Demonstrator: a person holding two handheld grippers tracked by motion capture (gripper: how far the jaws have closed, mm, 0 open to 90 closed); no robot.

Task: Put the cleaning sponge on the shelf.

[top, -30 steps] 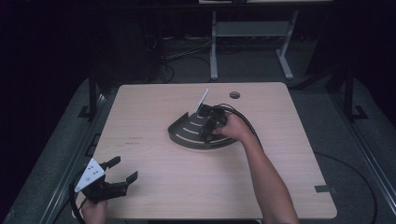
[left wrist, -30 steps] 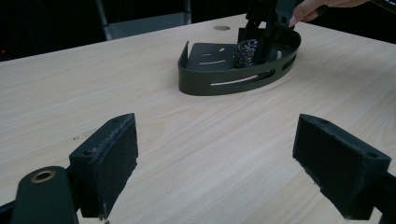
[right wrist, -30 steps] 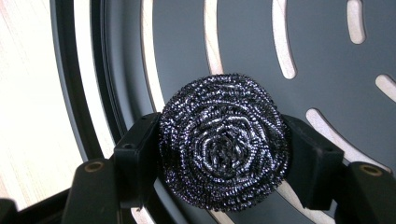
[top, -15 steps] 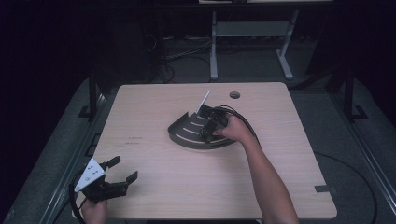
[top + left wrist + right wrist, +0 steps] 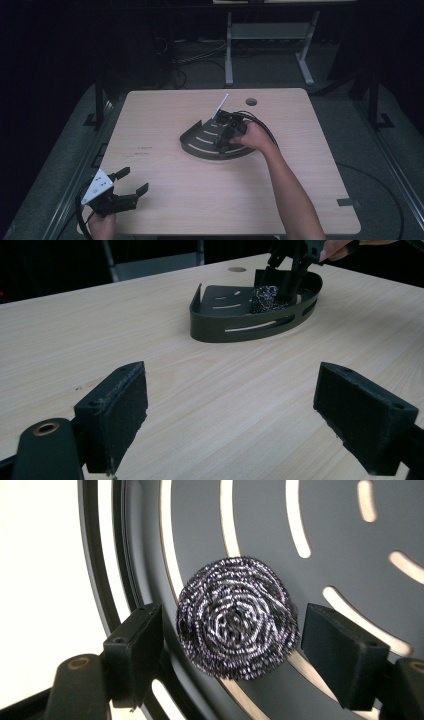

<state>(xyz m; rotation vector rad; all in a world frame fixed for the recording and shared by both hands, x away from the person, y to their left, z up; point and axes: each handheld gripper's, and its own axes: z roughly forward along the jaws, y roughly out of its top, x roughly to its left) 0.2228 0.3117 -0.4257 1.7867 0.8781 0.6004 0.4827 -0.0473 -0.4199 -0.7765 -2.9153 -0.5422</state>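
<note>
A wooden table (image 5: 165, 125) holds a dark metal tray (image 5: 200, 142) shaped like a quarter of a circle, with long slots cut in its floor. The tray sits near the middle of the table.

A round steel scrubber (image 5: 235, 617) lies on the tray floor, close to the curved wall. In the left gripper view the scrubber (image 5: 267, 296) shows as a shiny dark lump inside the tray (image 5: 240, 320).

The right gripper (image 5: 223, 140) reaches down into the tray. Its two jaws stand one on each side of the scrubber, at 9 o'clock and 3 o'clock. There is a small gap on each side, so the jaws are apart and not squeezing it.

The left gripper (image 5: 131, 184) rests at the table's near left corner, at about 7 o'clock from the tray and well apart from it. Its jaws are spread wide with nothing between them.
</note>
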